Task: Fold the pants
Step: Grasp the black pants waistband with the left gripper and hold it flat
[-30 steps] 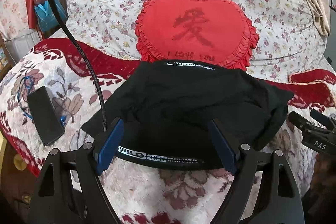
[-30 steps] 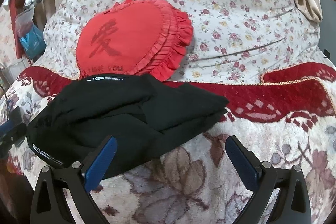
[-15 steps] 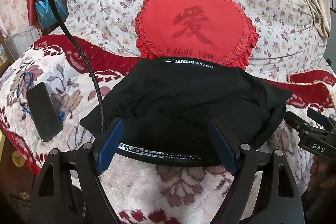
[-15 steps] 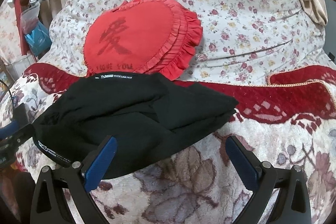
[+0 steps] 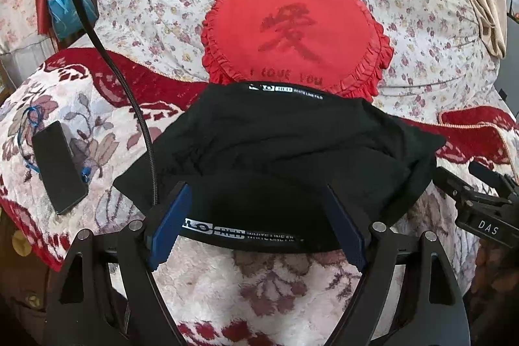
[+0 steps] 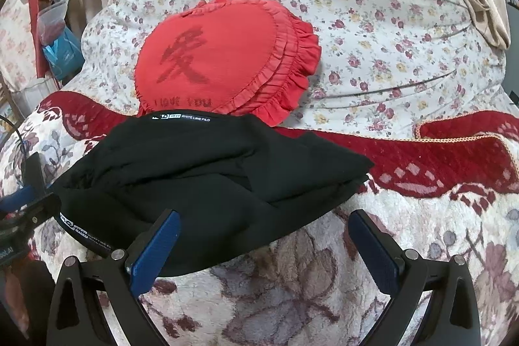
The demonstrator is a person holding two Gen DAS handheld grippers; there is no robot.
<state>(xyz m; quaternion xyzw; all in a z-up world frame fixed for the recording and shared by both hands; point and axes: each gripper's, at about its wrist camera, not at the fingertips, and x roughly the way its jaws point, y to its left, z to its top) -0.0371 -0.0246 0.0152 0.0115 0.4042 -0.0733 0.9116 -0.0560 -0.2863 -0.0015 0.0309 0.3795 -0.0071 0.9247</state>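
Observation:
The black pants (image 5: 275, 151) lie folded in a compact pile on the floral blanket, with white lettering on the near band (image 5: 240, 232) and the far band. They also show in the right wrist view (image 6: 207, 180). My left gripper (image 5: 259, 213) is open and empty, its blue pads either side of the near band, just above it. My right gripper (image 6: 262, 242) is open and empty, at the pile's near right edge. The right gripper shows at the right edge of the left wrist view (image 5: 480, 203).
A red heart cushion (image 5: 298, 31) touches the pile's far edge, leaning on a floral duvet (image 6: 373, 5). A black phone (image 5: 58, 167) lies on the blanket at the left. A black cable (image 5: 129, 99) runs down to my left gripper. The red-and-cream blanket (image 6: 454, 216) extends to the right.
Both views have shifted slightly: the pile sits a little further from both grippers than a second ago. The pants keep the same shape. Both grippers stay open.

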